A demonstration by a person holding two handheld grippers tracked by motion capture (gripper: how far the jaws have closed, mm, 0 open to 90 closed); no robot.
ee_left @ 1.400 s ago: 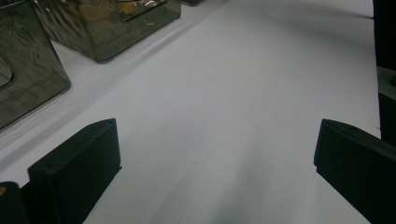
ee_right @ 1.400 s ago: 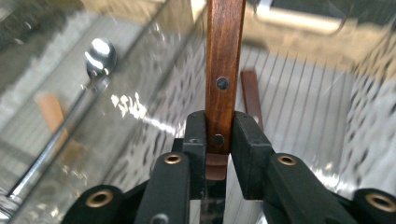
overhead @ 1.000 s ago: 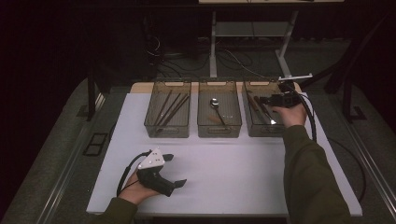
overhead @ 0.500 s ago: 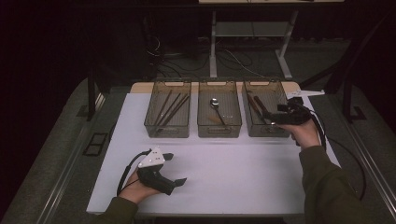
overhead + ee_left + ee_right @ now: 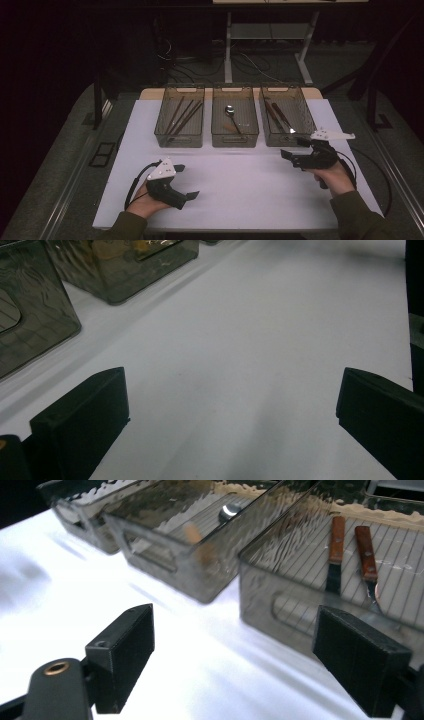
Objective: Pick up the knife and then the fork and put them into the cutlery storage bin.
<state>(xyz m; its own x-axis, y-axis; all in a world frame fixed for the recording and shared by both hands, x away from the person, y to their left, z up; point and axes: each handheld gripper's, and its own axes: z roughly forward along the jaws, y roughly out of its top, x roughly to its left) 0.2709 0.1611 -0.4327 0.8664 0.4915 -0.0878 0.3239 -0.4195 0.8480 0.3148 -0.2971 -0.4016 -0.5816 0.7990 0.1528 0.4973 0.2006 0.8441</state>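
Observation:
Three smoky clear bins stand in a row at the back of the white table top (image 5: 240, 192). The left bin (image 5: 179, 141) holds dark chopsticks (image 5: 182, 116), and a spoon (image 5: 231, 111) lies in the middle bin (image 5: 235, 141). The right bin (image 5: 308, 114) holds wooden-handled knives (image 5: 280, 114) (image 5: 336, 535). My right gripper (image 5: 292, 148) (image 5: 232, 630) hovers just in front of the right bin. Its jaws have just been opening, they stand open, and nothing is between them. My left gripper (image 5: 187, 181) (image 5: 232, 390) rests low at the front left, open and empty, pointing along the table.
Bare white surface lies between the two grippers and in front of the bins. The table's edges drop to a dark grey floor on all sides. A desk frame and cables stand behind the bins.
My right gripper has come back from above the right bin towards the person and down, stopping in front of that bin. The left gripper has stayed put.

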